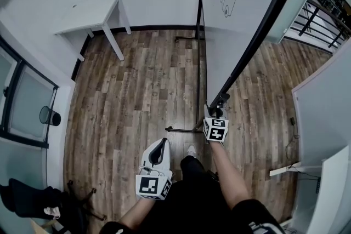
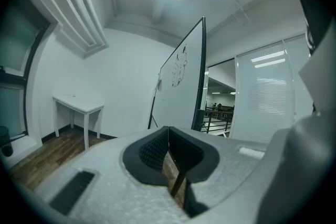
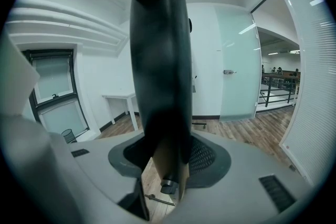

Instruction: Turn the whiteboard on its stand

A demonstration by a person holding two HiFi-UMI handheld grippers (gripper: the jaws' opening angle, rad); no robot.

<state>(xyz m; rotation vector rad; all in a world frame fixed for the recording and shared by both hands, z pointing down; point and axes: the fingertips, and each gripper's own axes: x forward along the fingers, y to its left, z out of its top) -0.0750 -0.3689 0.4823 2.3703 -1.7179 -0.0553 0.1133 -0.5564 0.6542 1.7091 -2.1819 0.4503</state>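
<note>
The whiteboard (image 1: 236,19) is a large white panel in a black frame, tilted on a black stand (image 1: 198,63) with a floor bar (image 1: 184,130). A drawing shows near its top. My right gripper (image 1: 218,107) is shut on the frame's lower edge. In the right gripper view that black frame edge (image 3: 157,60) rises between the pads (image 3: 202,157) and fills the gap. My left gripper (image 1: 159,149) hangs low at my left, apart from the board, jaws together and empty. The left gripper view shows the whiteboard (image 2: 178,86) farther off, past the left gripper (image 2: 168,136).
A white table (image 1: 93,16) stands against the far left wall. A black bin (image 1: 49,115) sits by the window on the left. A dark chair (image 1: 33,200) is at the lower left. A white panel (image 1: 323,101) stands to the right, and a railing (image 1: 323,8) lies beyond the board.
</note>
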